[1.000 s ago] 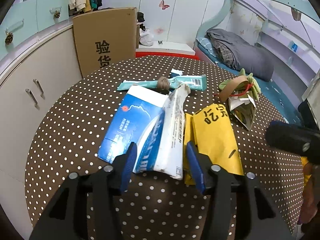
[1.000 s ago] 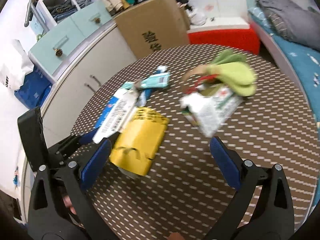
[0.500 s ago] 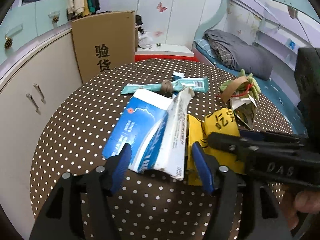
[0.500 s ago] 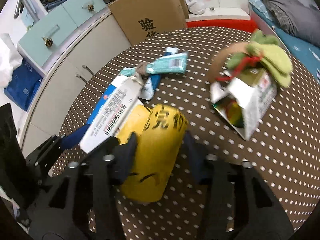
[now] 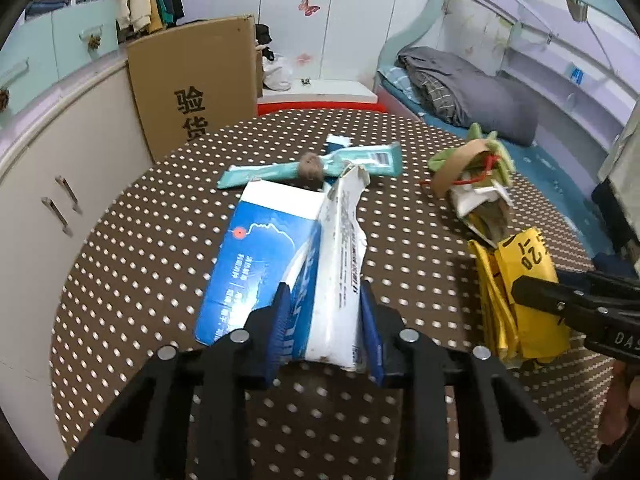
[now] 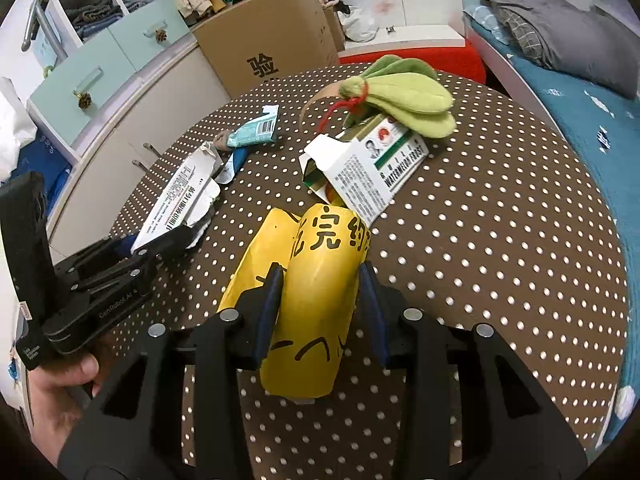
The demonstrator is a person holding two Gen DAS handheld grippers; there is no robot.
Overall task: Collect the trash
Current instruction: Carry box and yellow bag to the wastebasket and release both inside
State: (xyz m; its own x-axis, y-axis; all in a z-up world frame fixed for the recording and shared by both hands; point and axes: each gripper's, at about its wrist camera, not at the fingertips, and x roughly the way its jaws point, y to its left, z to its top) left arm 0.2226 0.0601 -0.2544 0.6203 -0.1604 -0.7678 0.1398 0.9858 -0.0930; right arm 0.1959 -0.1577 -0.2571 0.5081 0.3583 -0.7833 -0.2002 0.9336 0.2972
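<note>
**Q:** What has moved since a second ago?

**R:** Both grippers have closed in. The left gripper (image 5: 324, 322), open around the blue-and-white carton (image 5: 280, 264) before, now has its fingers pressed on the carton's near end. The right gripper (image 6: 320, 312), wide open earlier, now squeezes the yellow wrapper (image 6: 316, 292).

**Q:** Where do these things lie?

**R:** On the brown polka-dot bench (image 5: 132, 248). The carton rests flat in the middle; the wrapper sits to its right, bowed up between the fingers. Beyond them lie a teal tube (image 5: 360, 160) and an opened white box (image 6: 368, 168) under a green plush toy (image 6: 404, 96).

**Q:** How will they handle?

**R:** Likely light and flimsy. The torn carton should crush easily, so holding its folded near edge seems wise. The glossy wrapper may slip; gripping across its bunched middle looks safest.
</note>
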